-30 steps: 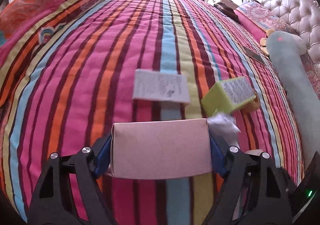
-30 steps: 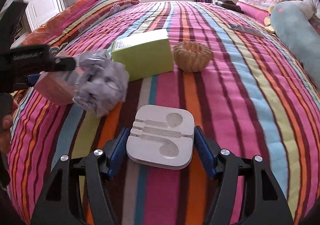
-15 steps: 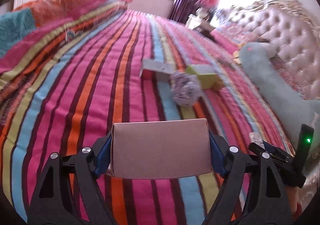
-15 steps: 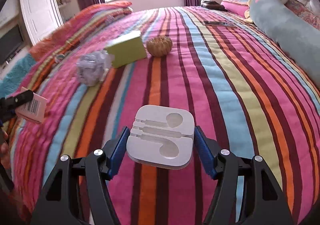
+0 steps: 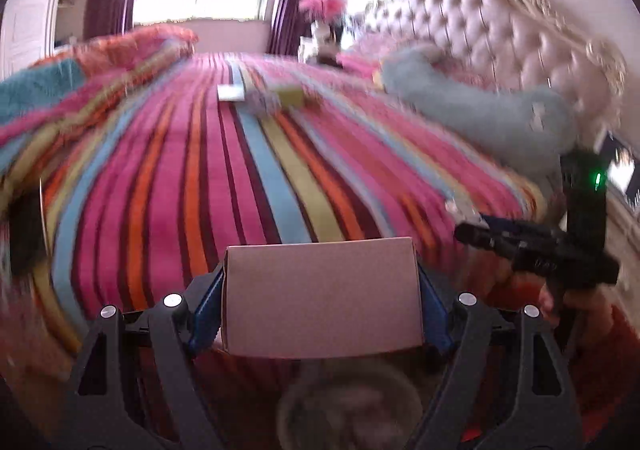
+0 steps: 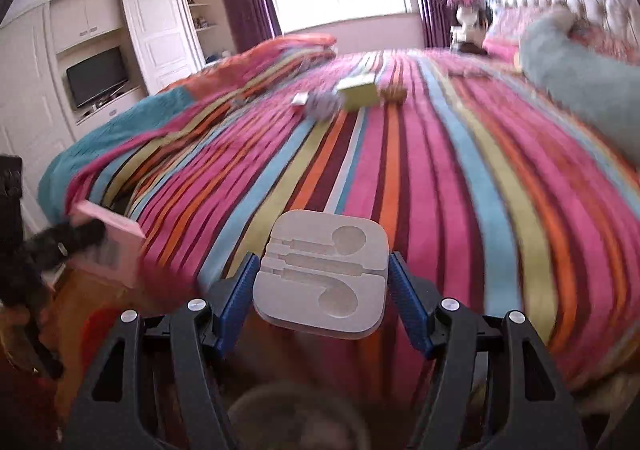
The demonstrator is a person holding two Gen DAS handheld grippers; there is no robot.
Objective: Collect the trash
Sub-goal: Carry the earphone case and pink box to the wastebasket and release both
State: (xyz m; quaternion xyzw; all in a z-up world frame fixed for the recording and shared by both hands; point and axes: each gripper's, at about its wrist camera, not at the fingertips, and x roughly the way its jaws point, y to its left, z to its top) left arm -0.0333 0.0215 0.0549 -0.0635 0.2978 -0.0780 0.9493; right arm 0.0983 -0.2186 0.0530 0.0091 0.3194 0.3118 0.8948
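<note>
My left gripper (image 5: 322, 298) is shut on a pink cardboard box (image 5: 322, 296), held past the foot of the striped bed (image 5: 248, 170). My right gripper (image 6: 322, 290) is shut on a white earphone tray (image 6: 322, 276); it shows at the right of the left wrist view (image 5: 532, 246). The pink box also shows at the left of the right wrist view (image 6: 110, 246). Far up the bed lie a crumpled paper ball (image 6: 322, 104), a green box (image 6: 358, 90), a small white box (image 6: 299, 99) and a brown woven piece (image 6: 394, 93). A round blurred bin rim (image 5: 348, 406) lies below both grippers.
A long blue plush (image 5: 480, 110) lies along the bed's right side by the tufted headboard (image 5: 500, 34). A folded quilt (image 6: 192, 98) is piled at the left. White cupboards with a TV (image 6: 98, 76) stand on the left wall.
Both grippers have pulled back from the bed and risen, each keeping its item. The bed's foot edge and a round rim below have come into view; the remaining trash now looks far off.
</note>
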